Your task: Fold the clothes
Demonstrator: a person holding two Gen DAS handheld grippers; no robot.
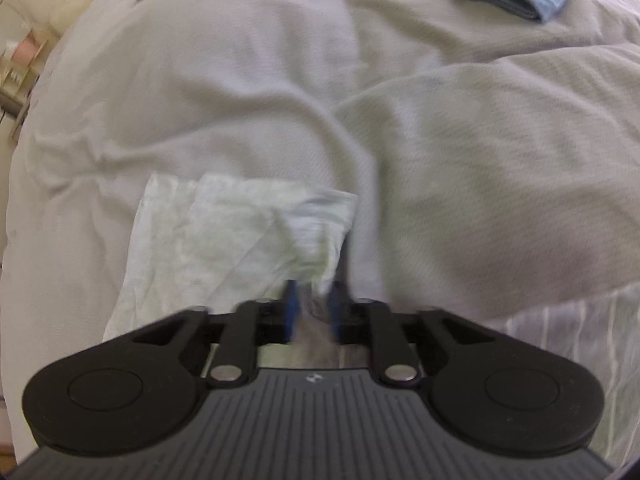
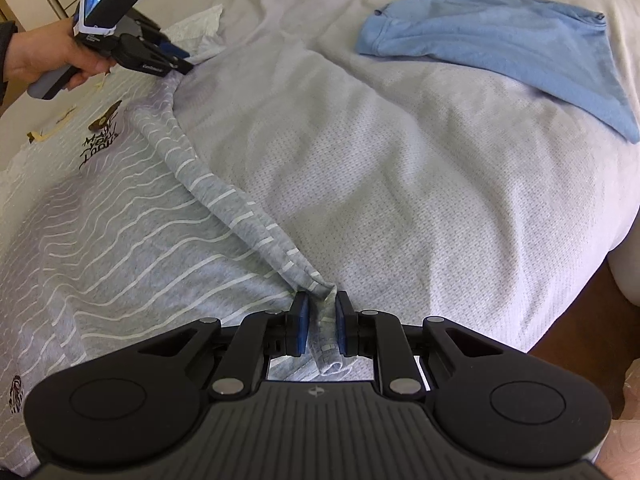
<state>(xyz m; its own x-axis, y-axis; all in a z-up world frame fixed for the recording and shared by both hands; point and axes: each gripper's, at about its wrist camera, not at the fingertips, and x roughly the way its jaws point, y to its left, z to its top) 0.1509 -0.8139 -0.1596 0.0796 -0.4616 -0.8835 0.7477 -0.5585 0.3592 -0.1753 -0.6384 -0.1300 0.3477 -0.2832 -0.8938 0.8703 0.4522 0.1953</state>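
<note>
A bed (image 2: 400,180) covered in a pale grey textured blanket filled both views, with cream cabinet fronts just visible beyond it at the upper left of the right wrist view. A grey shirt with white wavy stripes (image 2: 100,220) lay spread across the left part of the bed, its right edge gathered into a taut ridge strung between the 2 claws. The right claw (image 2: 322,320) stood narrow, its blue pads pinching one bunched corner of that shirt. The left claw (image 2: 182,62) gripped the far corner, as seen from the right wrist; in its own blurred view, grey cloth sat between the pads of the left claw (image 1: 314,308) – so it read as closed on the shirt as well.

The main risk, as I judged it, was a slip: each claw held only a small bunched tip, and a hard or uneven pull could drag the fabric free or skew the fold line. The soft, rumpled blanket could also ride up with the shirt.

A blue garment (image 2: 500,44) lay well apart near the far right of the bed, and a white crinkled cloth (image 1: 216,232) rested just beyond the left claw. A dark wooden edge showed at the bed's right side.
</note>
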